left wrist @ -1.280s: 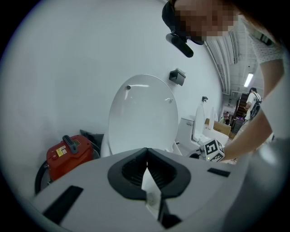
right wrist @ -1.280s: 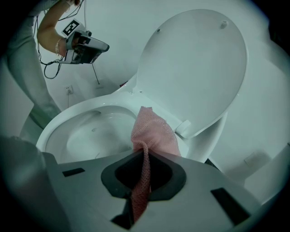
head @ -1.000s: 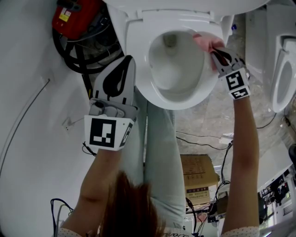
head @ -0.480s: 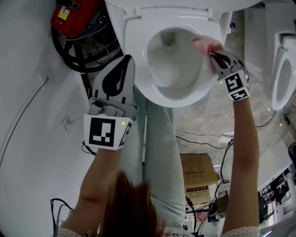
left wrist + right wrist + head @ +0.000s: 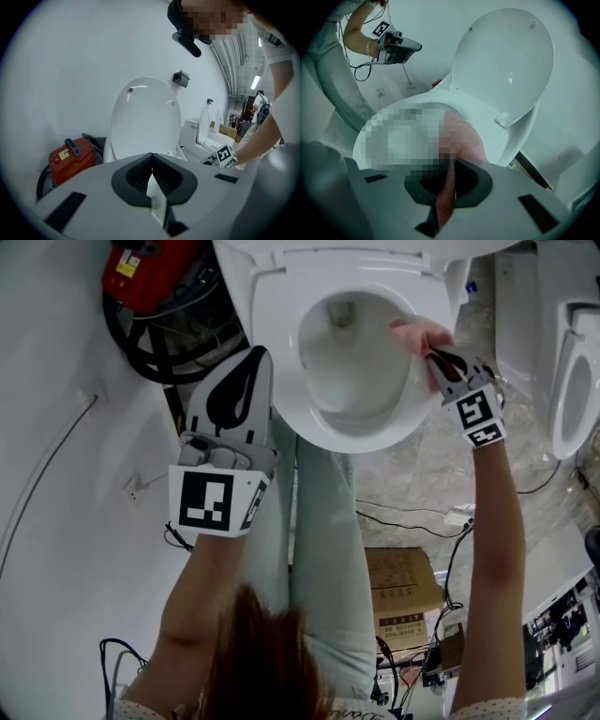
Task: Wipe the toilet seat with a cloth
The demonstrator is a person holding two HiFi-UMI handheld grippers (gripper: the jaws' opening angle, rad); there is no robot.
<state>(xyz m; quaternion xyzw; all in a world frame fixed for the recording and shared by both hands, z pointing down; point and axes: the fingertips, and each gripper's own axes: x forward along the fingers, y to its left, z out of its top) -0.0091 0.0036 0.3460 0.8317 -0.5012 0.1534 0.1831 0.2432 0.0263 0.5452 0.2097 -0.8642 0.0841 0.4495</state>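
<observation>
The white toilet seat (image 5: 281,352) lies down around the bowl, with its lid (image 5: 506,61) raised against the wall. A pink cloth (image 5: 417,334) rests on the seat's right side, and my right gripper (image 5: 439,357) is shut on it. In the right gripper view the pink cloth (image 5: 461,138) spreads over the seat ahead of the right gripper (image 5: 449,183). My left gripper (image 5: 255,360) hangs beside the seat's left rim, shut and holding nothing. The left gripper (image 5: 151,176) points toward the raised lid (image 5: 145,117).
A red machine (image 5: 150,268) with a black hose sits left of the toilet. A second toilet (image 5: 572,390) stands at the right. A cardboard box (image 5: 403,587) and cables lie on the floor behind. The person's legs (image 5: 323,540) stand before the bowl.
My right gripper has slid the pink cloth a little along the seat's right side toward the front. The left gripper has barely moved.
</observation>
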